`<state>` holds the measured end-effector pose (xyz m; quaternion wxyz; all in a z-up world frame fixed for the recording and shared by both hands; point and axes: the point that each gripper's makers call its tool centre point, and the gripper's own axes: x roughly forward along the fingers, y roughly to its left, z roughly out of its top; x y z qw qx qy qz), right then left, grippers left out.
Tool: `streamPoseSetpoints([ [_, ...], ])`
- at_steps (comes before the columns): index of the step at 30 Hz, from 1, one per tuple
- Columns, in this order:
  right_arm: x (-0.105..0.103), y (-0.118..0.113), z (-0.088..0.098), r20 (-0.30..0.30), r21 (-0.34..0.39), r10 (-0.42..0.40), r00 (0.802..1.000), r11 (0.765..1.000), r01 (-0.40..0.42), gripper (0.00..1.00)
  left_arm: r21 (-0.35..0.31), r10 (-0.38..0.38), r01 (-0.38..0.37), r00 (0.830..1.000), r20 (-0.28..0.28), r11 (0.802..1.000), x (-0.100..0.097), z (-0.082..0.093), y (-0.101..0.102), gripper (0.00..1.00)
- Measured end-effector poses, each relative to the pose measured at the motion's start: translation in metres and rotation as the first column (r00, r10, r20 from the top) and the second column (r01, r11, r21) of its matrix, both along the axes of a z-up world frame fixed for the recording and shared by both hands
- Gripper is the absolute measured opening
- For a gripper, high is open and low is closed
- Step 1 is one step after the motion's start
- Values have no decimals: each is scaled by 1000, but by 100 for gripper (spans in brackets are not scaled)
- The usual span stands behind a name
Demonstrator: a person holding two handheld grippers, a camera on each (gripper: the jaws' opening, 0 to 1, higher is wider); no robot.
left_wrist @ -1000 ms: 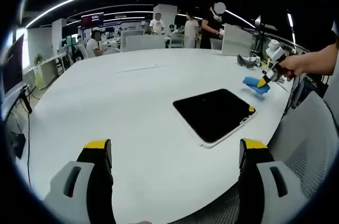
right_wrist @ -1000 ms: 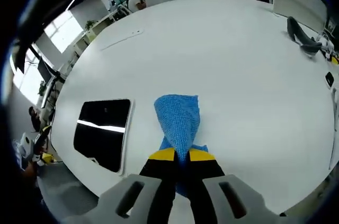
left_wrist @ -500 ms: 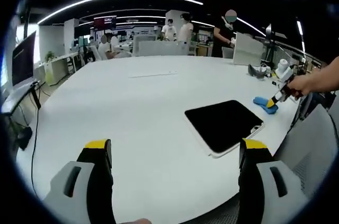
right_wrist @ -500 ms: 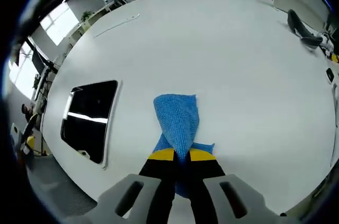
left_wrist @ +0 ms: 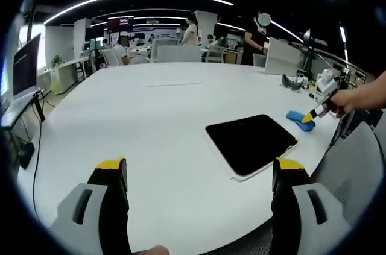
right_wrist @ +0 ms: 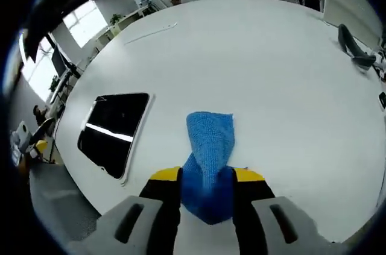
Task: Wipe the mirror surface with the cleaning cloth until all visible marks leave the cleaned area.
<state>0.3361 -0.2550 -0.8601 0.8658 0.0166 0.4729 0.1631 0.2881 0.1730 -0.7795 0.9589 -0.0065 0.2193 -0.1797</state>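
— What's different from a moment ago?

— The right gripper [right_wrist: 207, 178] has loosened. Its jaws were pinched tight on the blue cloth [right_wrist: 209, 146]; now they stand apart, with the cloth bunched loosely between them on the table [right_wrist: 271, 68].

— And the mirror?

— The mirror [left_wrist: 249, 142] lies flat near the table's edge, close to the cloth but not touching it. No wiping has started.

— The other tool?

— The left gripper [left_wrist: 200, 178] is wide open and holds nothing.

— Meaning?

— Probably a regrip before wiping.
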Motion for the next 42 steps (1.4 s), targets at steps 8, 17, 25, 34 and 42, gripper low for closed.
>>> streamPoseSetpoints([
  [8, 1, 4, 37, 247, -3, 173, 953, 984, -178, 82, 12, -42, 42, 999, 1, 999, -2, -2, -7, 99],
  [17, -38, -25, 31, 210, 2, 143, 967, 989, -146, 98, 50, -79, 79, 997, -2, 996, -4, -7, -8, 99],
  [25, -49, -30, 48, 290, -34, 155, 944, 988, -152, 98, 62, -107, 108, 994, -27, 992, -8, -12, -10, 99],
  [34, -55, -28, 41, 281, -5, 120, 952, 992, -124, 98, 51, -98, 99, 995, -27, 994, -8, -12, -9, 99],
  [42, -50, -28, 35, 289, -10, 103, 952, 994, -104, 98, 45, -88, 90, 996, -32, 995, -7, -13, -8, 99],
])
